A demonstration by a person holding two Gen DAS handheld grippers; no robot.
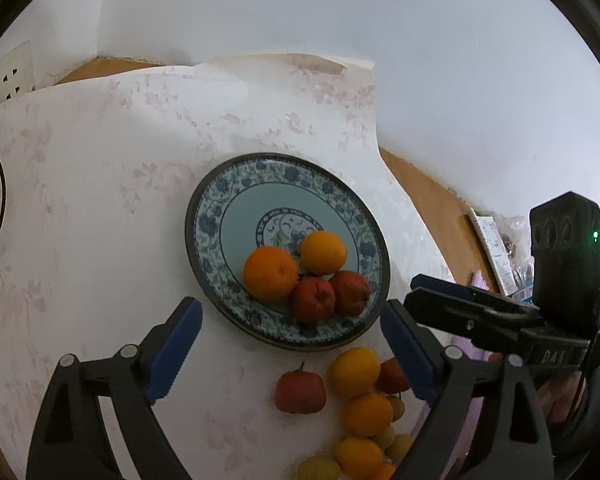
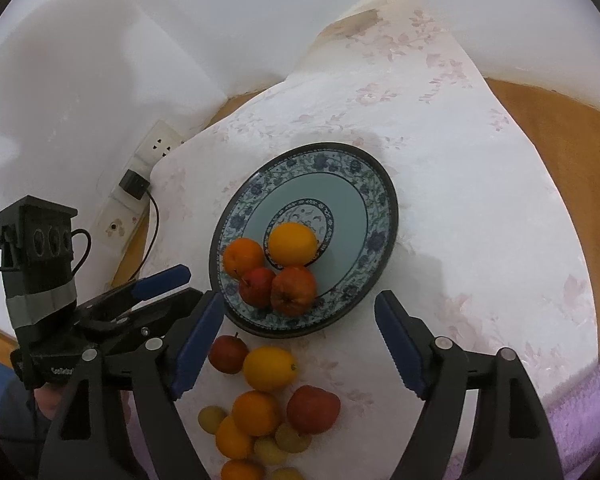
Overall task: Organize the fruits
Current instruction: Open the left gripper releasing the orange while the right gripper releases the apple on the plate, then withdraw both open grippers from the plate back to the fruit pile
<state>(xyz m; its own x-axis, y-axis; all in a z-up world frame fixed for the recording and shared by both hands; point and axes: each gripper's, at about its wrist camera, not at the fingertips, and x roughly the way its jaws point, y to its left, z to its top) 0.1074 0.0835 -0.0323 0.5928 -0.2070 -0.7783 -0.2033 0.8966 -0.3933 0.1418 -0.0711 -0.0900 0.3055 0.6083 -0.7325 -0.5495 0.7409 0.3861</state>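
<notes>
A blue-patterned plate point(image 1: 284, 164) point(image 2: 376, 184) on the floral cloth holds two oranges point(image 1: 271, 267) point(image 2: 293, 243) and two red apples point(image 1: 313, 300) point(image 2: 293, 290), bunched at its near side. In front of the plate lies a loose pile: a red apple point(image 1: 300, 392) point(image 2: 228, 354), several oranges point(image 1: 355, 372) point(image 2: 269, 368) and small yellow fruits point(image 2: 211, 419). My left gripper point(image 1: 290, 312) point(image 2: 186, 282) hovers open over the plate's near rim, holding nothing. My right gripper point(image 2: 300, 304) point(image 1: 432, 294) is open too, above the same rim, nothing between its pads.
The white floral cloth point(image 2: 440, 160) covers a wooden table point(image 2: 560, 152) set against white walls. A wall socket point(image 2: 160, 146) with a black plug and cable point(image 2: 134, 184) is at the left. A purple towel point(image 2: 580, 400) lies at the near right; papers and bags point(image 1: 496, 248) sit beyond.
</notes>
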